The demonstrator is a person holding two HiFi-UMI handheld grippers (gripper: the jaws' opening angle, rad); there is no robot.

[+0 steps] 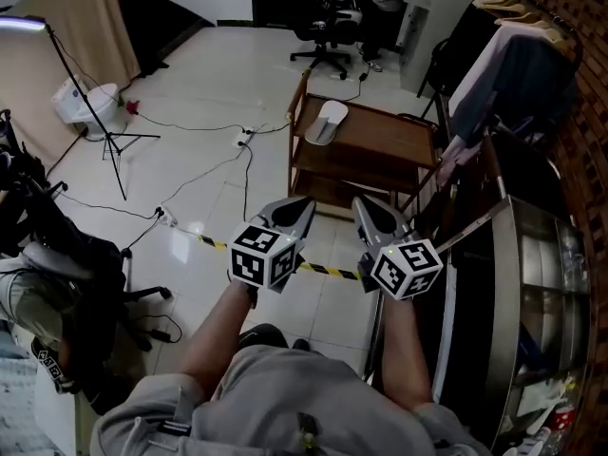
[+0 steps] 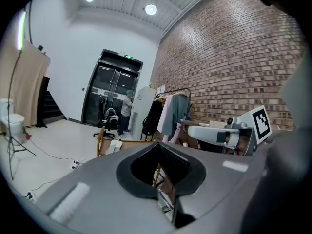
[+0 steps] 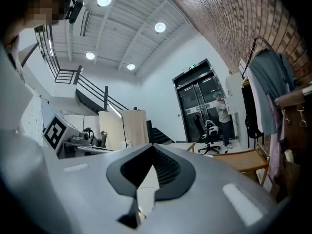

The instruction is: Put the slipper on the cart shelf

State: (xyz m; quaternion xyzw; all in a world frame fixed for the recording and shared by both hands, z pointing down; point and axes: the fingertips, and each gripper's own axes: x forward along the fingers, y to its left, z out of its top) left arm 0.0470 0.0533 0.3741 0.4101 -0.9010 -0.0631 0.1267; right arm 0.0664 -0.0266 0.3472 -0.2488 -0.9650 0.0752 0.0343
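The left gripper (image 1: pixel 302 202) and the right gripper (image 1: pixel 361 202) are held side by side, jaws closed and empty. The slipper (image 1: pixel 328 122) lies well ahead of them on the top shelf of the cart (image 1: pixel 399 145).

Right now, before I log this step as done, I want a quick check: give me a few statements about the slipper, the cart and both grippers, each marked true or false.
1. The slipper lies on the top shelf of the wooden cart. True.
2. The left gripper holds the slipper. False: its jaws are together with nothing between them, well short of the cart.
3. The right gripper has its jaws wide apart. False: they are together and empty.
4. Striped tape runs across the floor between the person and the cart. True.
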